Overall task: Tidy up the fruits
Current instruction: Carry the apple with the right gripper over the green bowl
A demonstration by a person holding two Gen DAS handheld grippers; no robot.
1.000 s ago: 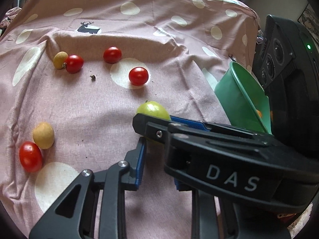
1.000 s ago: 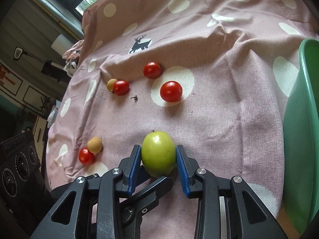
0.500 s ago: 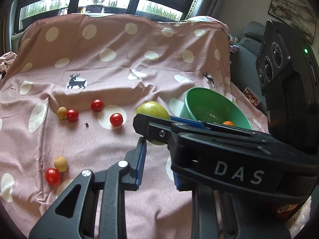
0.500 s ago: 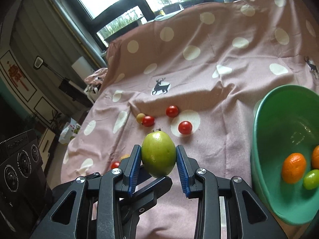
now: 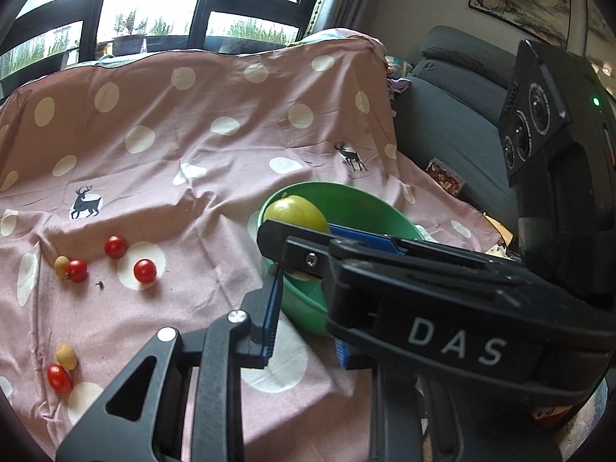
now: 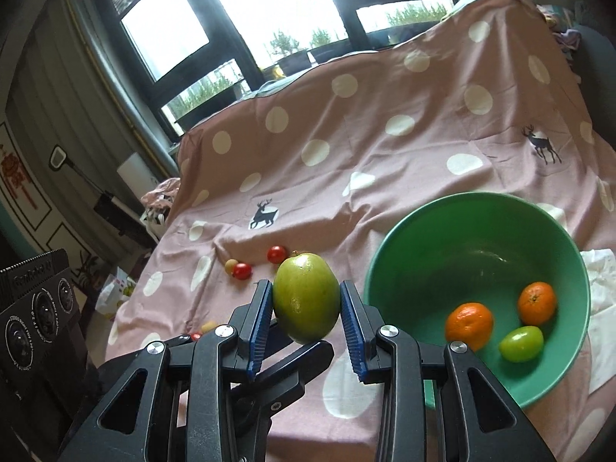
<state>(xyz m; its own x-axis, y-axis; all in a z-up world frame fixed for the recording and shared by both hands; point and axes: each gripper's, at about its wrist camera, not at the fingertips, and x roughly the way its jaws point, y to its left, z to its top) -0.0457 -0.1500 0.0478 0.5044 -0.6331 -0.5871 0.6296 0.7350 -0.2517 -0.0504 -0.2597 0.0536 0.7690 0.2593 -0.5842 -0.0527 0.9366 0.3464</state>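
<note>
- The left wrist view looks forward and slightly down over the pink spotted cloth toward the windows, from near its front edge.
- The right wrist view looks the same way from close above the front edge, beside the green bowl.
- Both views share the bowl, the red tomatoes and the cloth's far edge.

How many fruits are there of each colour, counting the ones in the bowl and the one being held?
Red tomatoes: 4
Small yellow fruits: 2
Oranges, in the green bowl: 2
Green fruits, one in the bowl, one held by the right gripper: 2
Total: 10
</note>
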